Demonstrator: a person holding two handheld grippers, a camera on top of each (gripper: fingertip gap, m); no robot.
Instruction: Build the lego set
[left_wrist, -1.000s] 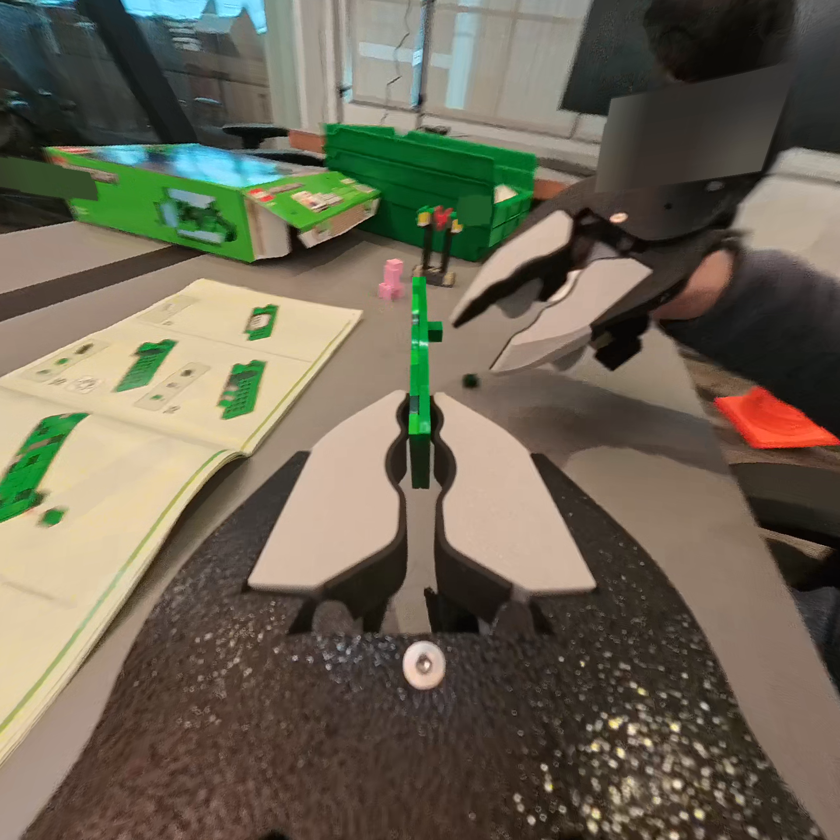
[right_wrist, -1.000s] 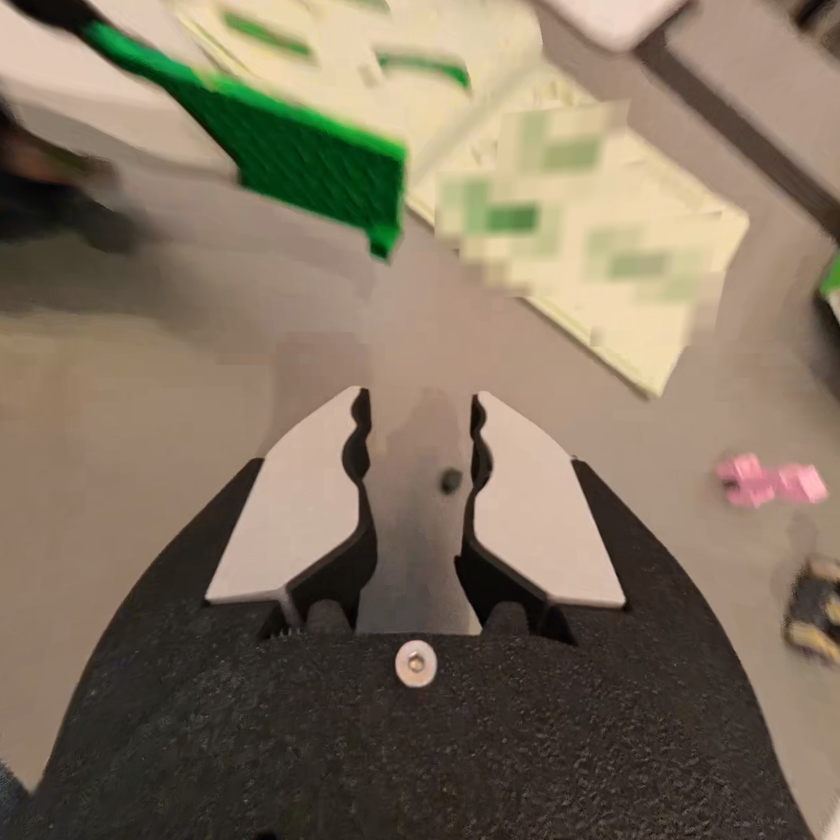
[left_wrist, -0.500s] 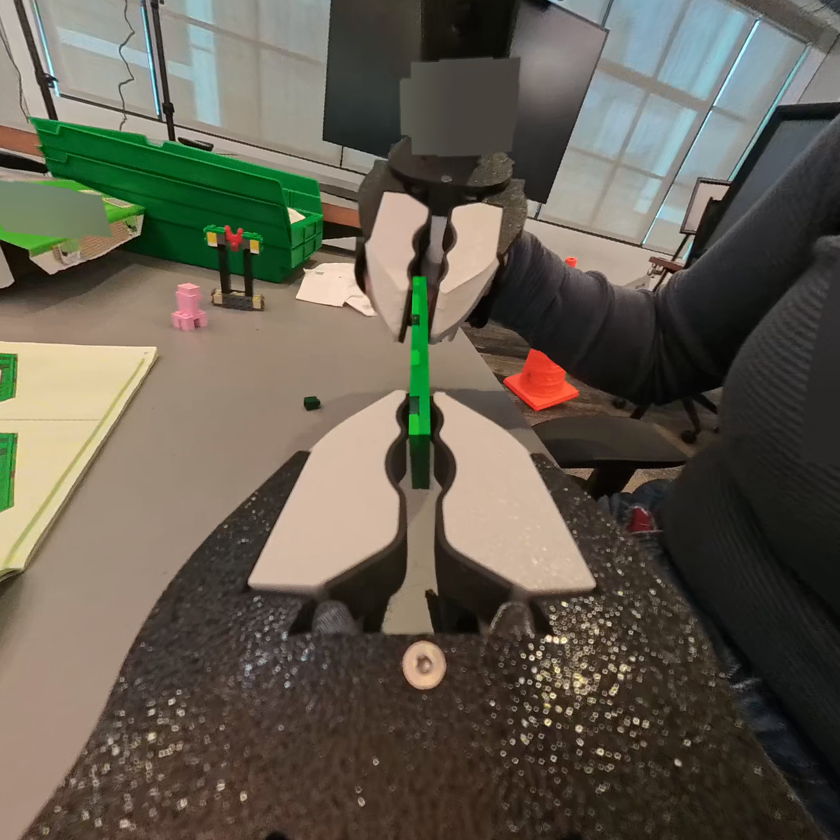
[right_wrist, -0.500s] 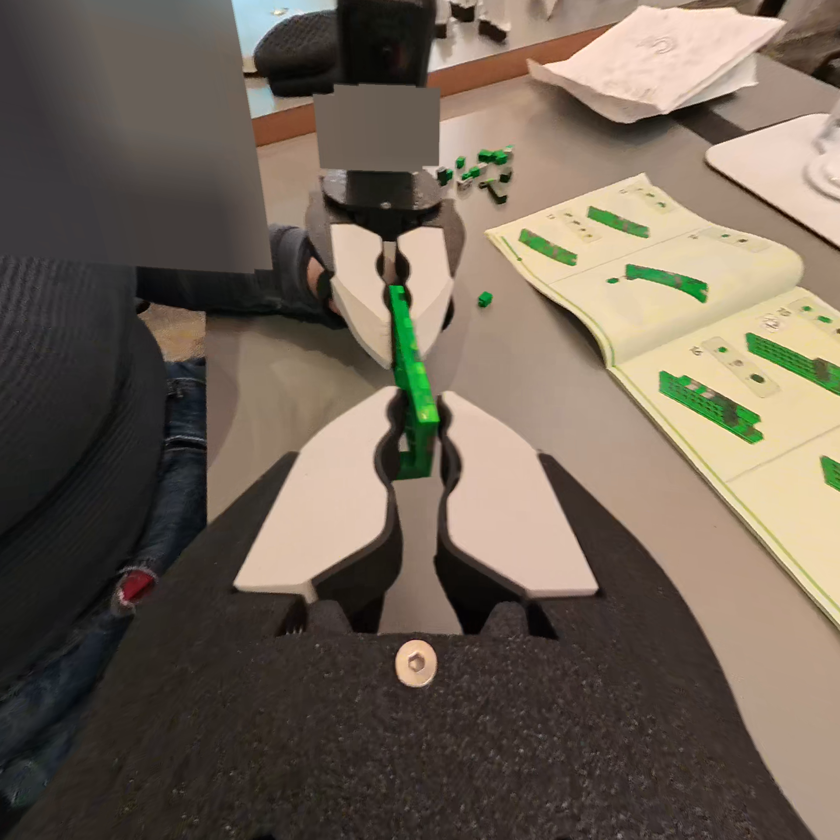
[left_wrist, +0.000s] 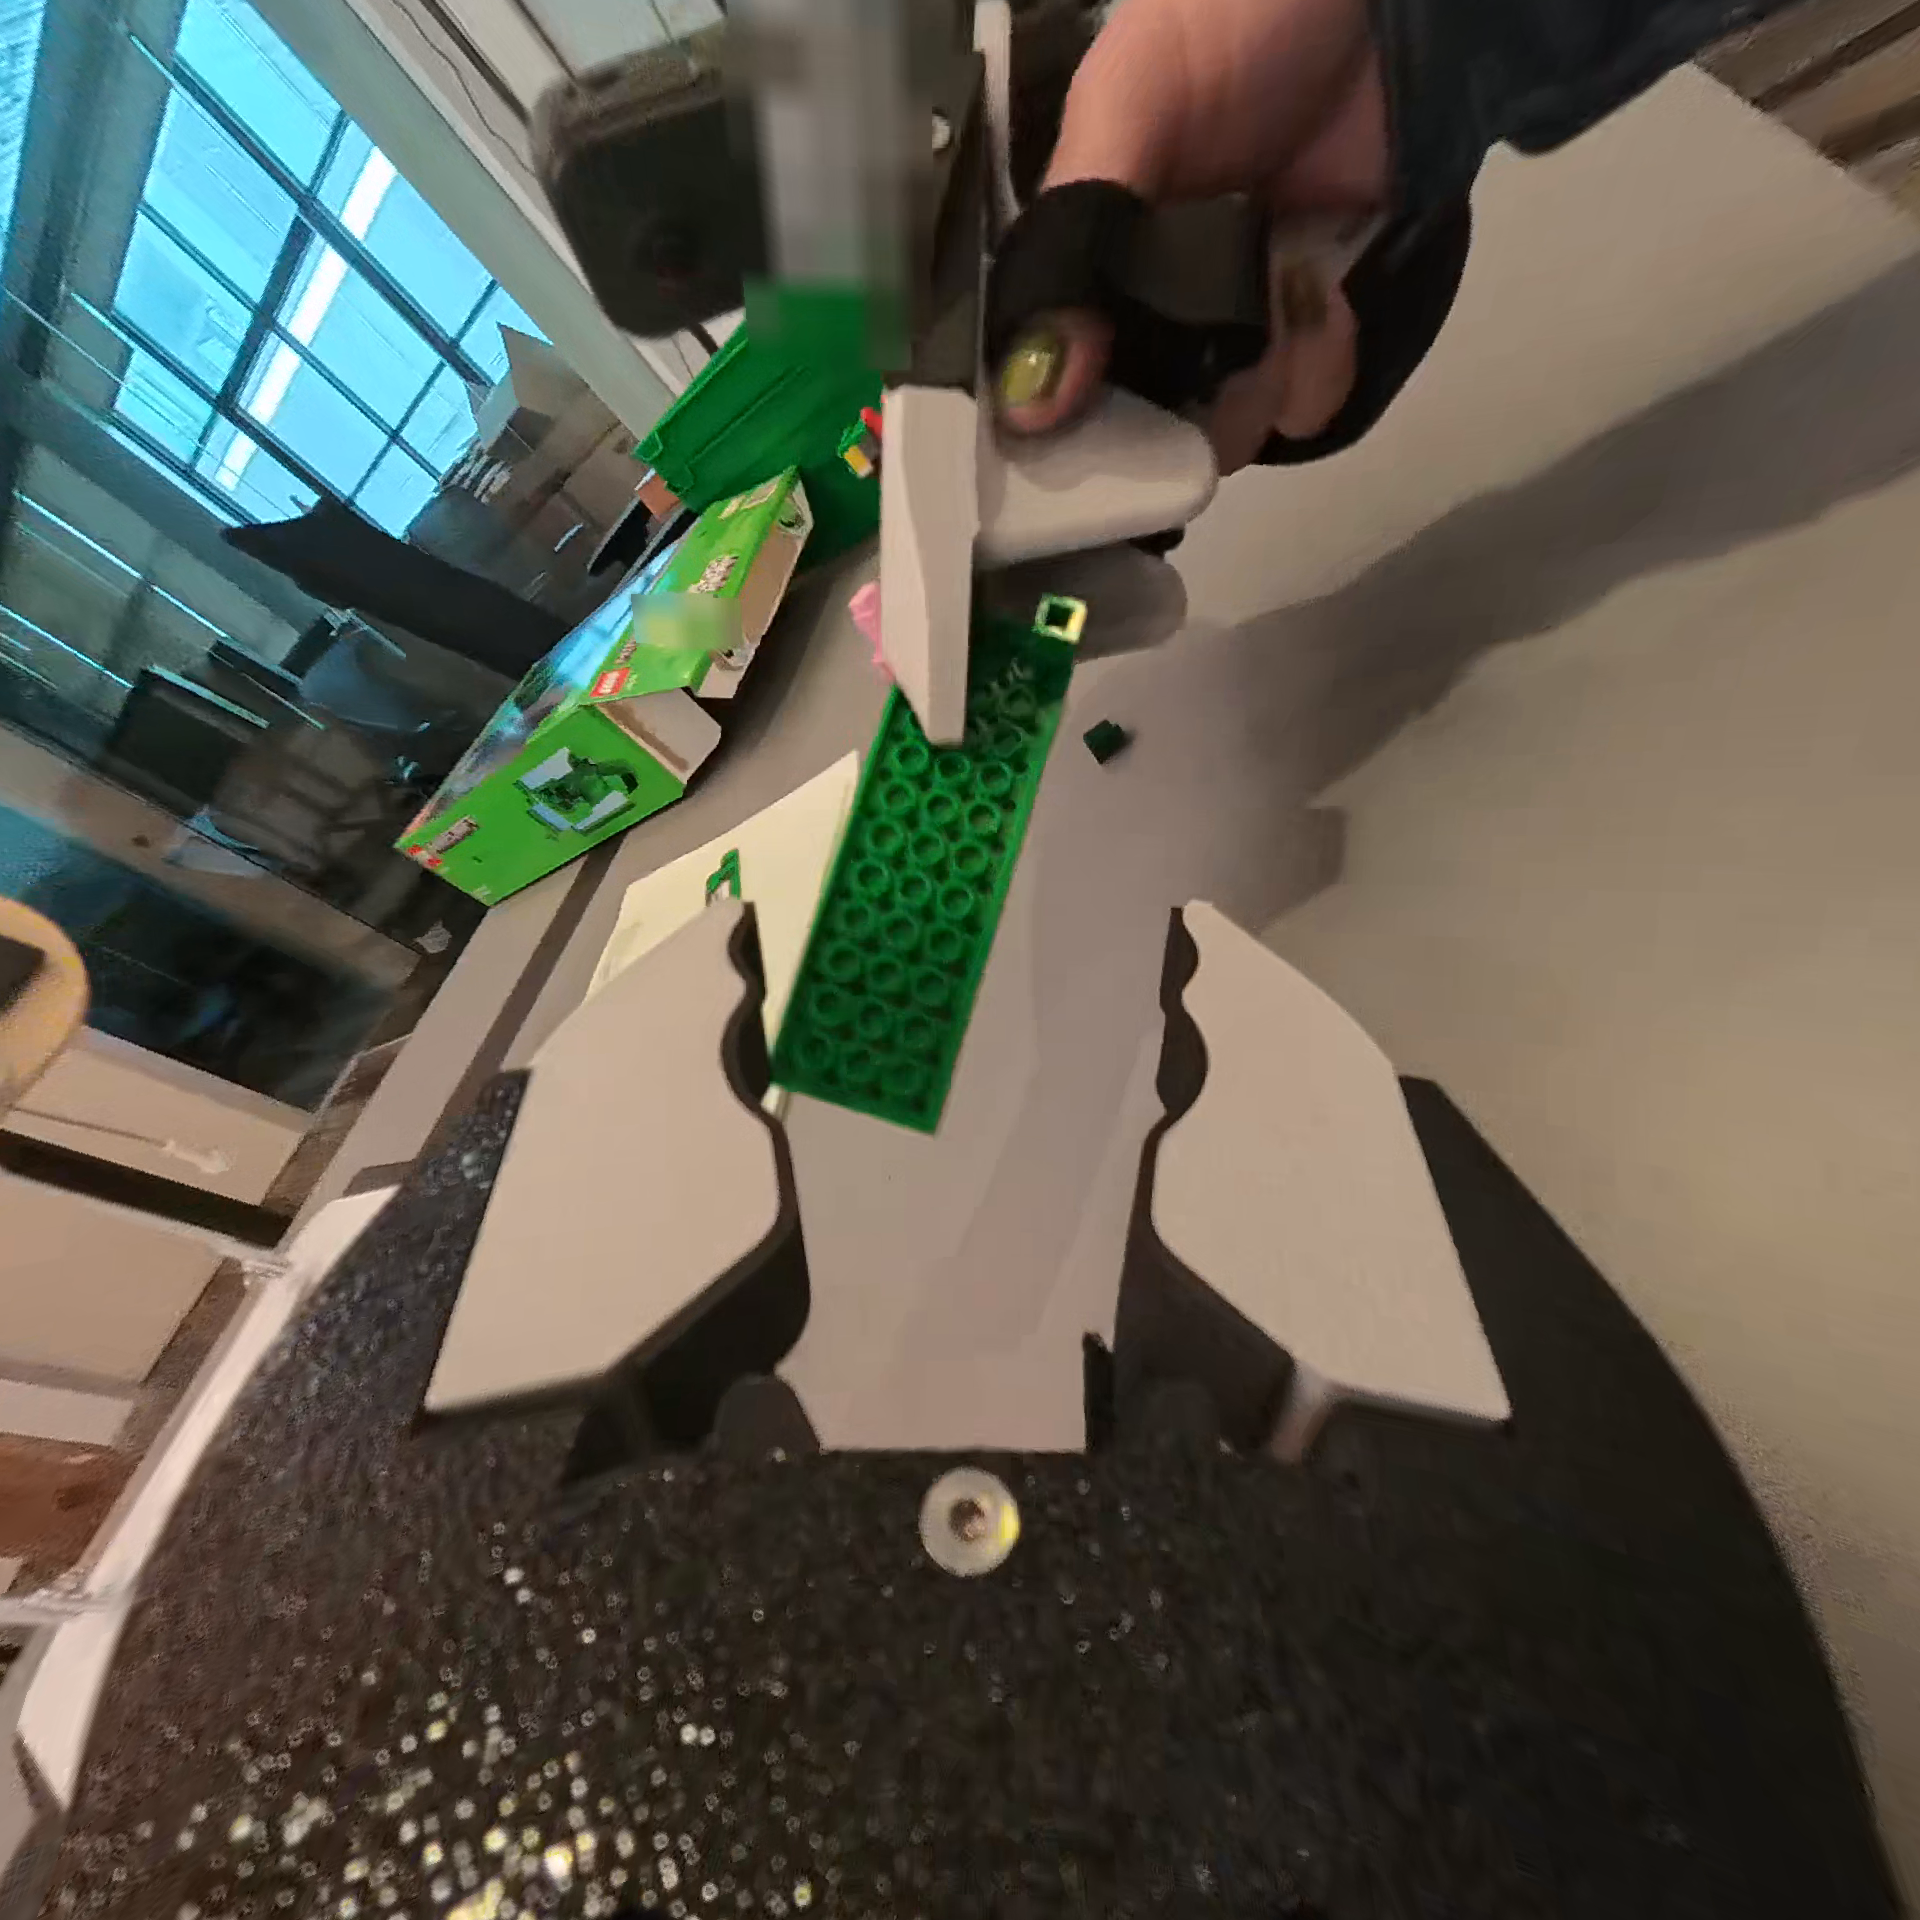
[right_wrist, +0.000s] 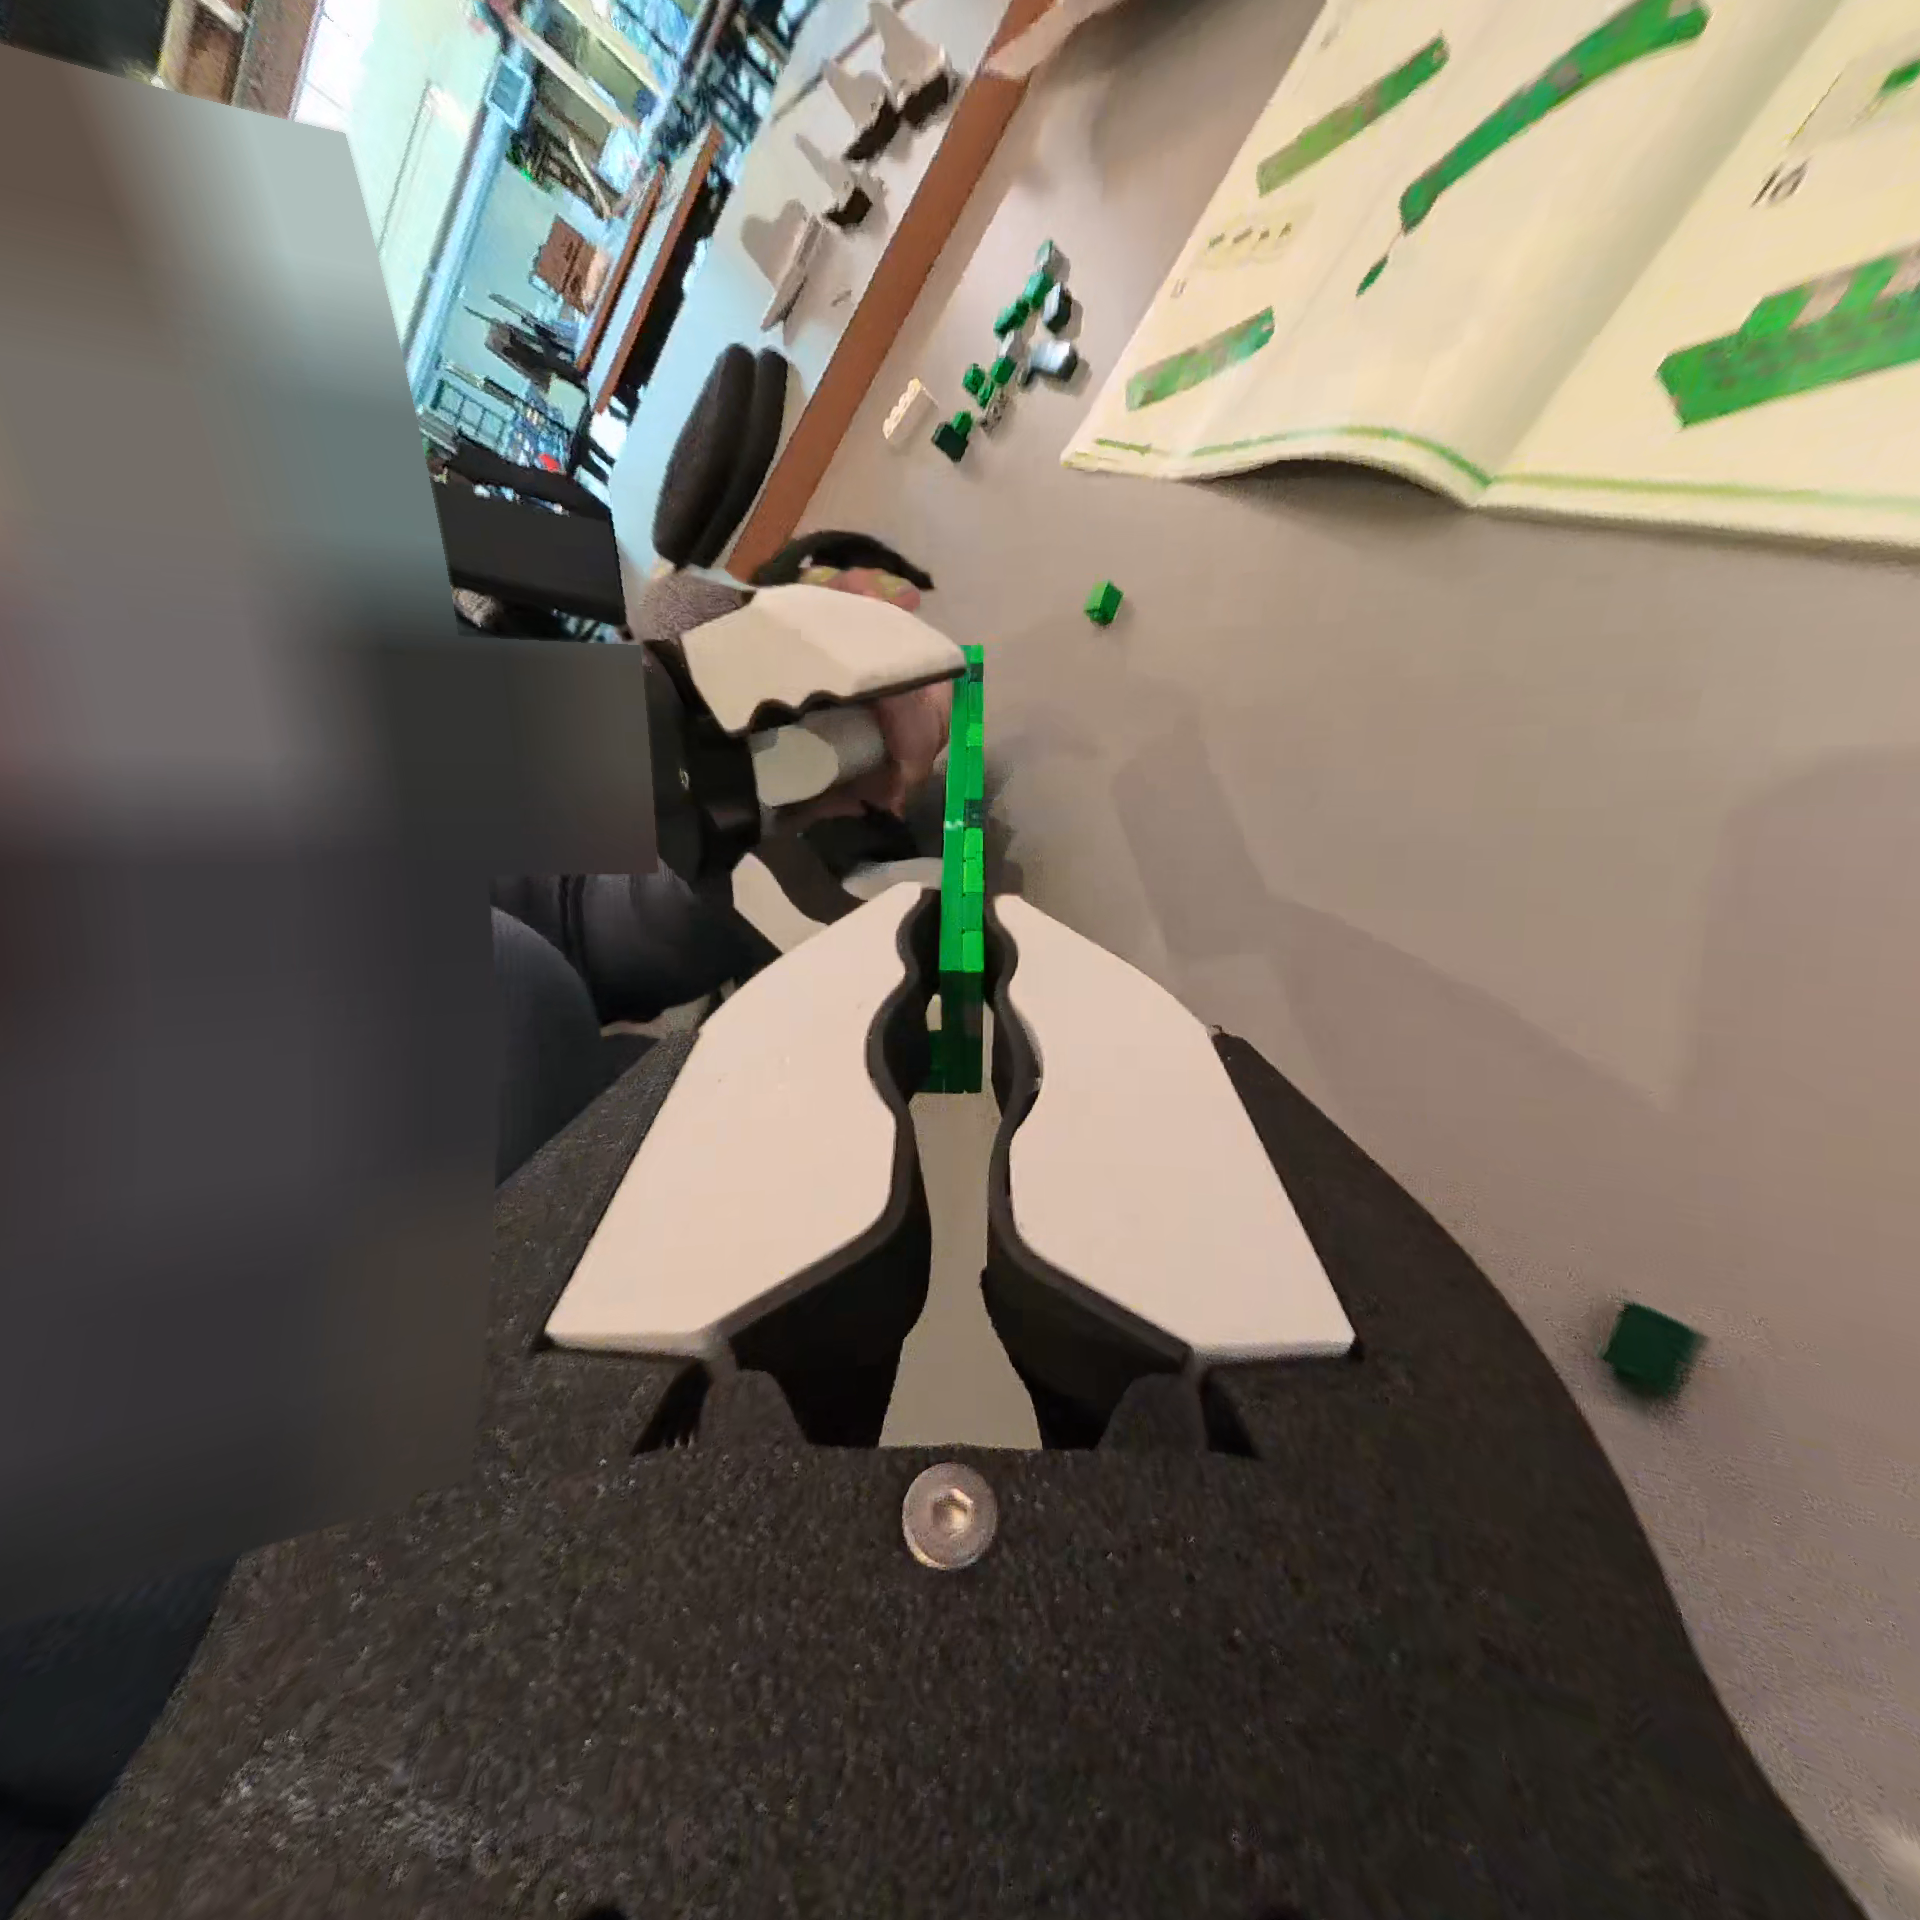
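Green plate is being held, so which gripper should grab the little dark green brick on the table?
Left. The left gripper is open and empty, with the dark green brick just ahead. The right gripper is shut on the green plate.

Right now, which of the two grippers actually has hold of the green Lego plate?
The right gripper: its fingers are shut on the green Lego plate at one end. The left gripper is open, its fingers spread either side of the plate's other end.
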